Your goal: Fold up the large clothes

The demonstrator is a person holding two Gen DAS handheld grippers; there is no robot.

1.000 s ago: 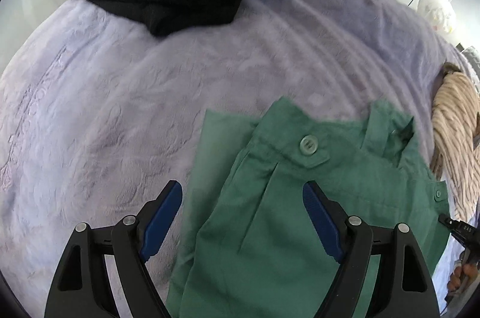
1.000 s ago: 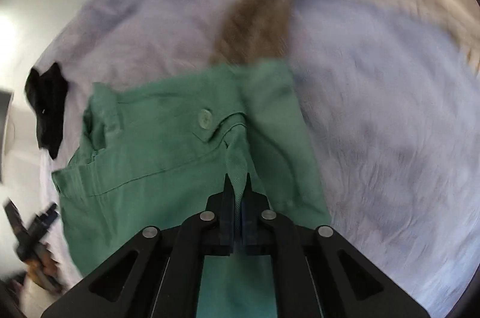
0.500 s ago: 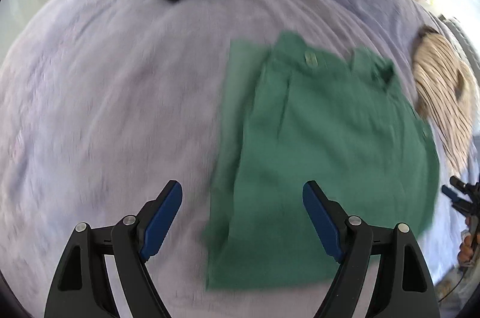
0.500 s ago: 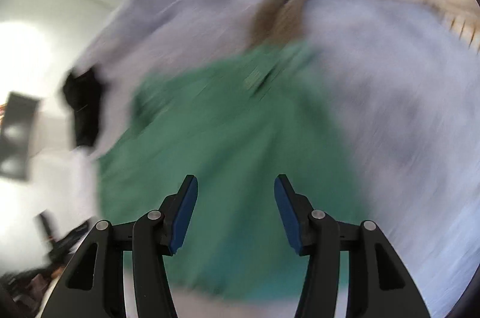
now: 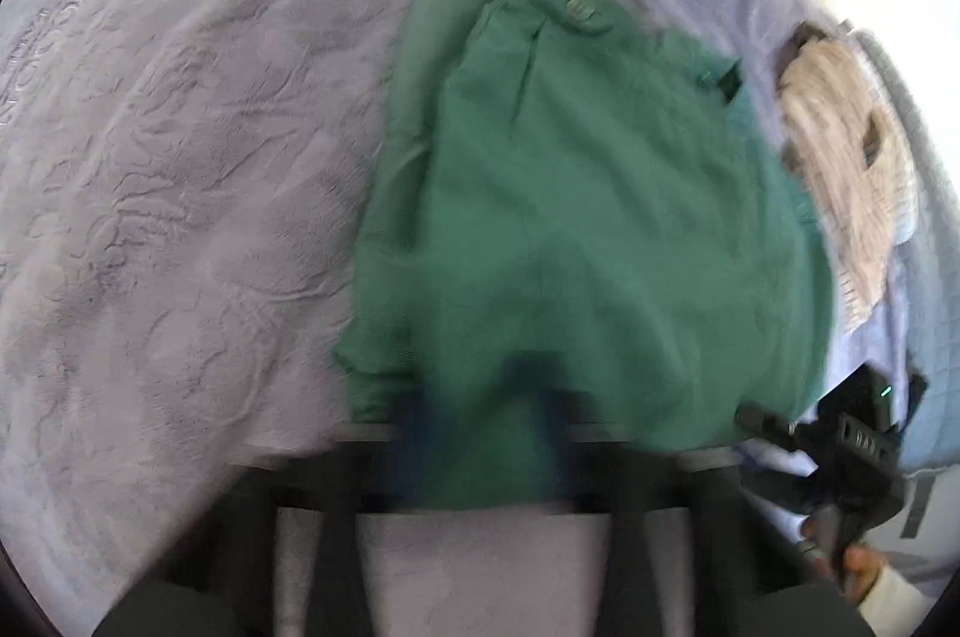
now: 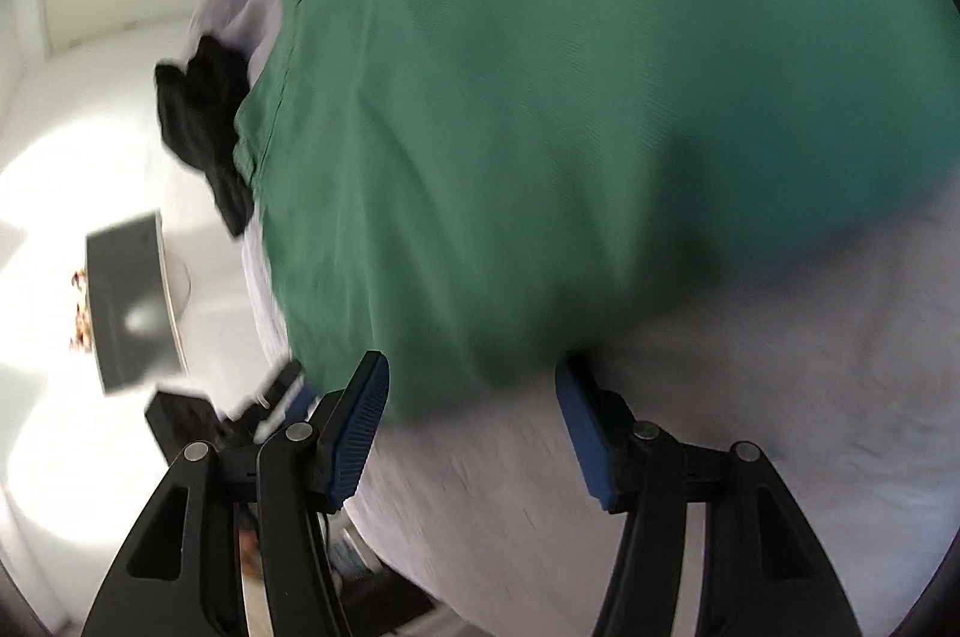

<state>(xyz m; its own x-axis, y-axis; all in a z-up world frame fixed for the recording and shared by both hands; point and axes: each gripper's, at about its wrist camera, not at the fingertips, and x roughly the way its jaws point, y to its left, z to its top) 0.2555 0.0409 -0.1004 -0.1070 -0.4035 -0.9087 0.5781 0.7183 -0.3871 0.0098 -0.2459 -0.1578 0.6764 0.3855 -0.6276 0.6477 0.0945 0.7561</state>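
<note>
While the green garment [image 5: 588,217] lies folded on the lilac bed cover [image 5: 180,169], its buttoned waistband at the far end and its near hem toward me, my left gripper [image 5: 480,451] is blurred at that hem; its jaws have come together, and green cloth appears to sit between them, though the smear keeps me from being sure it is pinched. My right gripper [image 6: 474,427] has just been closing slightly yet stands released, its blue pads [image 6: 360,427] flanking the near hem without pressing it. A black garment [image 6: 204,126] lies at the far edge of the bed, and a cream knitted garment [image 5: 852,169] sits just beside the green one. Risk, as I judge it: if the left gripper has caught only the top layer, lifting would peel the fold open; if the right closes on bed cover along with the hem, the cover would drag and skew the stack; an uneven lift could pull the edges out of line.
</note>
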